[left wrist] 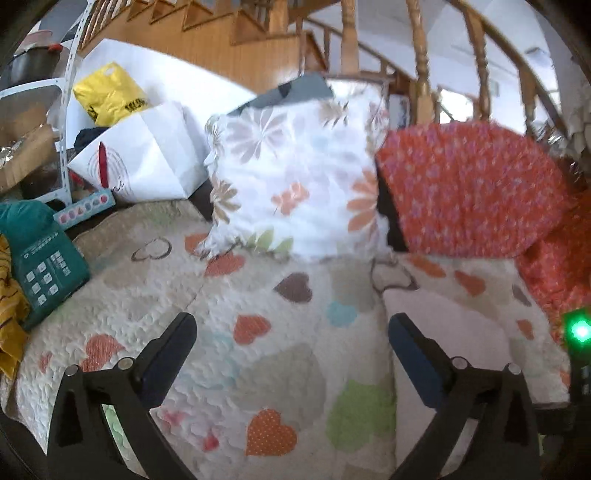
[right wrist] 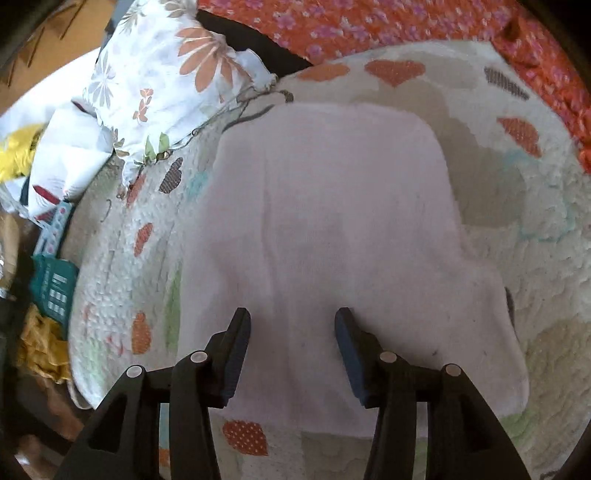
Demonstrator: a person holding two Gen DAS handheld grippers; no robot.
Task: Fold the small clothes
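Right gripper (right wrist: 291, 325): jaws part-open, nothing clamped, hovering over the cloth (right wrist: 332, 229). Left gripper (left wrist: 291, 332): jaws spread wide, empty, above the quilt (left wrist: 258, 369). Cloth pale lilac-white, folded flat, smooth with faint creases, lying on the quilt. Long axis runs away from the right fingers toward the floral pillow (right wrist: 166, 74) and red cushion (right wrist: 369, 26); near end wider.

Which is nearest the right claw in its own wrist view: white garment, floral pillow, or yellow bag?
1. White garment, lying right under the open right claw.
2. Floral pillow, upper left.
3. Yellow bag, at the far left edge.
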